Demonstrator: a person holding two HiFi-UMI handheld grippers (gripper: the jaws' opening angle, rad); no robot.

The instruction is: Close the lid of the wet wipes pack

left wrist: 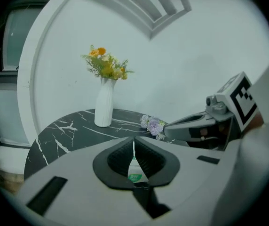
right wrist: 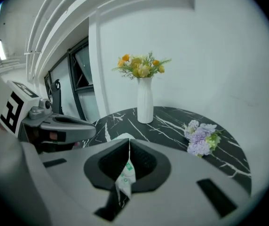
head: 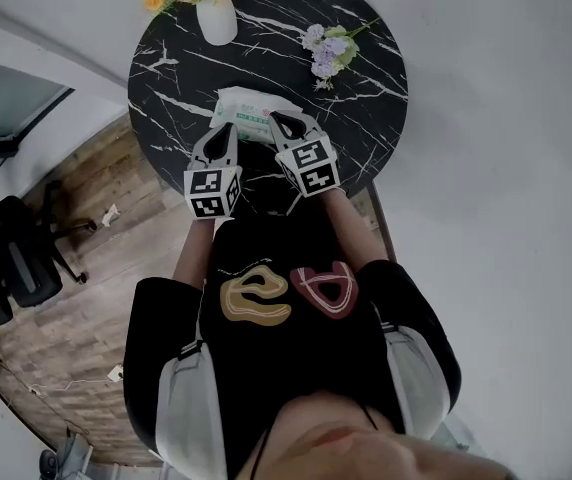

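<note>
A round black marble surface (head: 366, 98) with white veins fills the upper middle of the head view. The white soft wet wipes pack with green print (head: 251, 116) lies near its lower edge, towards the person.

Both claws are on the pack's near side. The left claw (head: 228, 133) comes in from the lower left. In its own view the jaws are pressed together on a thin white and green flap of the pack (left wrist: 134, 171), low in the centre of the frame.

The right claw (head: 284, 123) sits just beside it, at the pack's lower right end. Its jaws are likewise pinched on a crinkled edge of the wrapper (right wrist: 126, 175). From here the pack's lid cannot be made out, so whether it stands open or shut is unclear.

A white ribbed vase of yellow and orange flowers (head: 216, 18) stands at the top edge of the surface. A small bunch of pale purple flowers (head: 328, 53) lies to the upper right, well apart from the pack.
</note>
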